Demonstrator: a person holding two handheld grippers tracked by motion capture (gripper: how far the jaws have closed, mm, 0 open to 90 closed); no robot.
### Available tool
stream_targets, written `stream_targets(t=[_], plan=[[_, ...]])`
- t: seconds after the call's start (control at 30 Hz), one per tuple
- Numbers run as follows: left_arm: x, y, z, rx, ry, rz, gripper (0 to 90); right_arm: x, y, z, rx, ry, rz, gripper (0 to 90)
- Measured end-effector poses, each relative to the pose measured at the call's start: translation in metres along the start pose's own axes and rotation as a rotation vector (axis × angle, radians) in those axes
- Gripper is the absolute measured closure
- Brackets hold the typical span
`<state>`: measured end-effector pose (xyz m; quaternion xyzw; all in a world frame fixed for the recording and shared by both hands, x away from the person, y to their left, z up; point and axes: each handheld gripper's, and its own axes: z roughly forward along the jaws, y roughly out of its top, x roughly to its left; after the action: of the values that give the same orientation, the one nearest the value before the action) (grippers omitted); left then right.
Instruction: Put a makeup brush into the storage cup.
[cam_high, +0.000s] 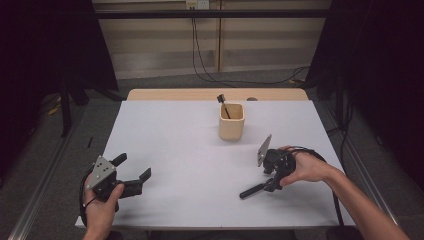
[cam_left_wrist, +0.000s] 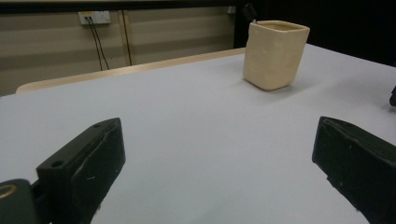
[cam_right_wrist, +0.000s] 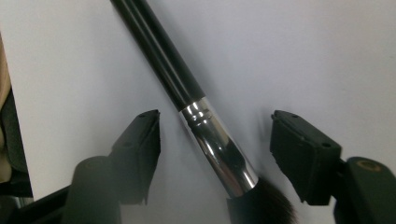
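Two grippers are on the table (cam_high: 165, 150), one brush (cam_right_wrist: 187, 100) lies flat on it, and one cup (cam_high: 231, 121) stands toward the far edge with a single dark-tipped stick (cam_high: 223, 104) leaning out of it. The right gripper (cam_right_wrist: 215, 140) is low over the brush, its jaws spread to either side of the silver ferrule and not touching it; the black handle runs away up the right gripper view and the dark bristles sit at the bottom. In the high view the brush (cam_high: 252, 190) lies near the table's front right part, just left of the right gripper (cam_high: 272, 172). The left gripper (cam_high: 131, 172) sits near the front left corner, jaws wide apart with nothing between them. The middle of the table is bare between the grippers and up to the cup, which stands well apart from both.
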<state>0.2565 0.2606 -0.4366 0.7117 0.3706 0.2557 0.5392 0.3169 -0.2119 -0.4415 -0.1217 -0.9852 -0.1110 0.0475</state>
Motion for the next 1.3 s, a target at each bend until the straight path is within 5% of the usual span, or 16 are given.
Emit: stream_targets(t=[0.17, 0.6, 0.73, 1.07, 1.3], plan=[[0.0, 0.0, 0.0, 0.003, -0.005, 0.001, 2.6, 0.003, 0.001, 0.008, 0.054, -0.02, -0.037, 42.0], [0.0, -0.001, 0.0, 0.006, -0.004, -0.002, 2.5, 0.006, -0.002, 0.006, 0.06, -0.068, -0.087, 64.0], [-0.001, -0.001, 0.0, 0.004, -0.005, -0.006, 2.6, 0.007, -0.002, 0.005, 0.064, -0.057, -0.073, 70.7], [0.0, 0.0, 0.001, 0.006, -0.006, -0.001, 2.5, 0.005, -0.003, 0.004, 0.052, -0.055, -0.052, 71.6], [0.0, 0.0, 0.001, 0.005, -0.006, -0.002, 2.5, 0.004, -0.007, -0.003, -0.016, -0.065, 0.005, 71.6]])
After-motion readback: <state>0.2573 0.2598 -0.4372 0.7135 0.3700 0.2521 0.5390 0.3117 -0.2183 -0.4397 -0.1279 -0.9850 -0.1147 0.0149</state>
